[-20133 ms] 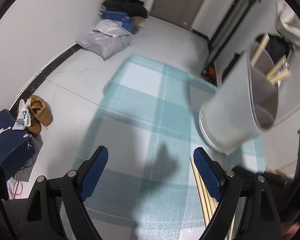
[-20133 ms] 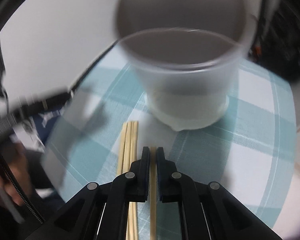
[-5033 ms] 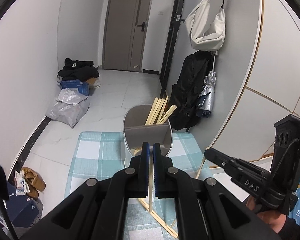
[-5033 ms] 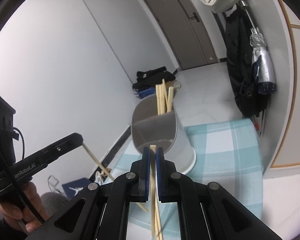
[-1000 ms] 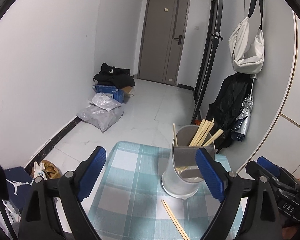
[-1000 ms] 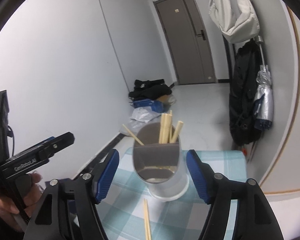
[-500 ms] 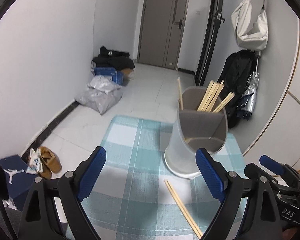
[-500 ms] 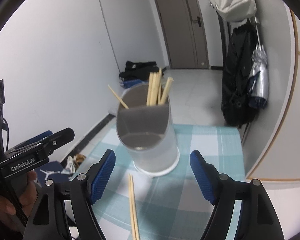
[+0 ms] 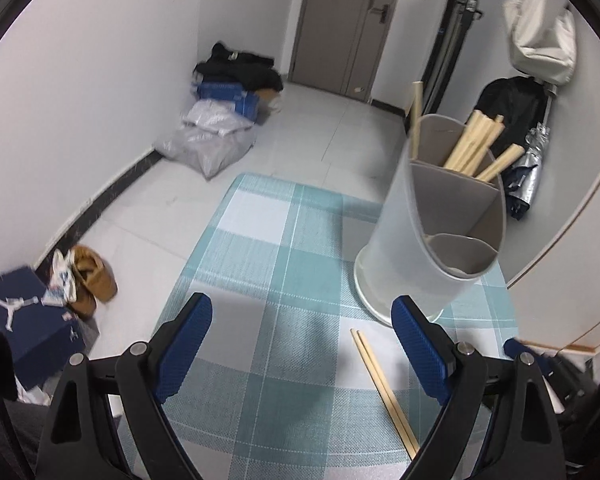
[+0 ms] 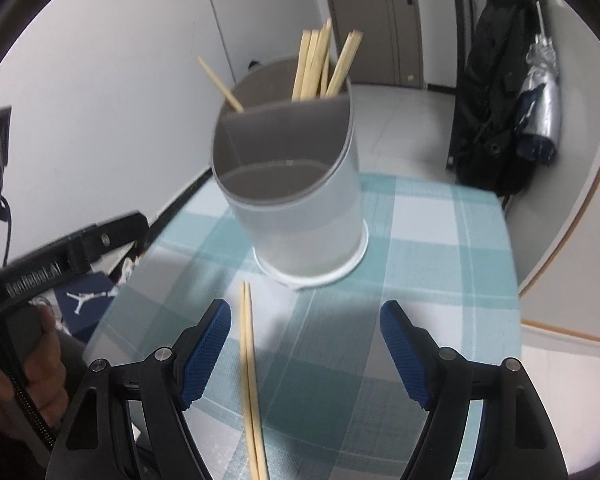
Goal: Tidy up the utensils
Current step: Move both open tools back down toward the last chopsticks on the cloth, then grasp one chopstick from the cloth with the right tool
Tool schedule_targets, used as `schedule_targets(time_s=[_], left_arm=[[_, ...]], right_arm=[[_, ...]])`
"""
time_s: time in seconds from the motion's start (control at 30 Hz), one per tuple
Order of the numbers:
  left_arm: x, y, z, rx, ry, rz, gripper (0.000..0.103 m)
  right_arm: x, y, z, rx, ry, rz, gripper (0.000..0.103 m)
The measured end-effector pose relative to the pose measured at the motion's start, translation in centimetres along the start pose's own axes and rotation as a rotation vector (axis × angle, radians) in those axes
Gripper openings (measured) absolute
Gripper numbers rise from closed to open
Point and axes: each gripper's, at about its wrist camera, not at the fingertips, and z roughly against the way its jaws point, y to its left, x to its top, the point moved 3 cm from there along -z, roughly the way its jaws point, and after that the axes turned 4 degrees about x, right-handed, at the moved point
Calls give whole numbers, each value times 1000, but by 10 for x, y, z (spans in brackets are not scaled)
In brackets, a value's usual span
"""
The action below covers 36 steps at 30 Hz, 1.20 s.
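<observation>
A white utensil holder with grey dividers stands on the teal checked table. Several wooden chopsticks stick out of its far compartments. A pair of chopsticks lies flat on the cloth in front of the holder. My left gripper hovers open above the table, the pair lying just inside its right finger. My right gripper is open too, with the pair lying below, near its left finger. Neither holds anything.
A hand holding the other gripper's handle shows at the left of the right wrist view. On the floor beyond the table lie bags and boxes, shoes and a blue shoebox. A black coat and umbrella hang at the right.
Both grippers have come down and tilted toward the table, so the holder and the loose pair of chopsticks look closer and larger. Both stayed open.
</observation>
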Motion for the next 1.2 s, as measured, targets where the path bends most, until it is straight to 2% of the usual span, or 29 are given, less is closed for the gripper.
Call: schedule_targets(time_s=[0.17,0.3,0.53,0.67,0.8,0.83,1.07,1.2], left_arm=[[3,15,-8,22,36,54,89],[4,26,-13,33,58,92,89],[7,44,-20,42,100,156,89],[10,48,-16,35,86,176,89],[13,51,-12,26,71,182,89],[14,52,-12,21,70,185,89],[14,54,-11,5,79,198,89],[17,59,-9,7,71,210,89]], right_arm=[[-7,-4,-26,-6,94,-27,77],[-7,0,-41,-16,133,-6,77],[3,17,-65,-11,200,83,77],[5,27,-83,-12,257,144,74],[4,35,-98,-33,311,204,59],[4,36,-98,-31,309,207,59],[3,40,-99,-49,330,221,38],[1,41,-103,-61,335,229,36]])
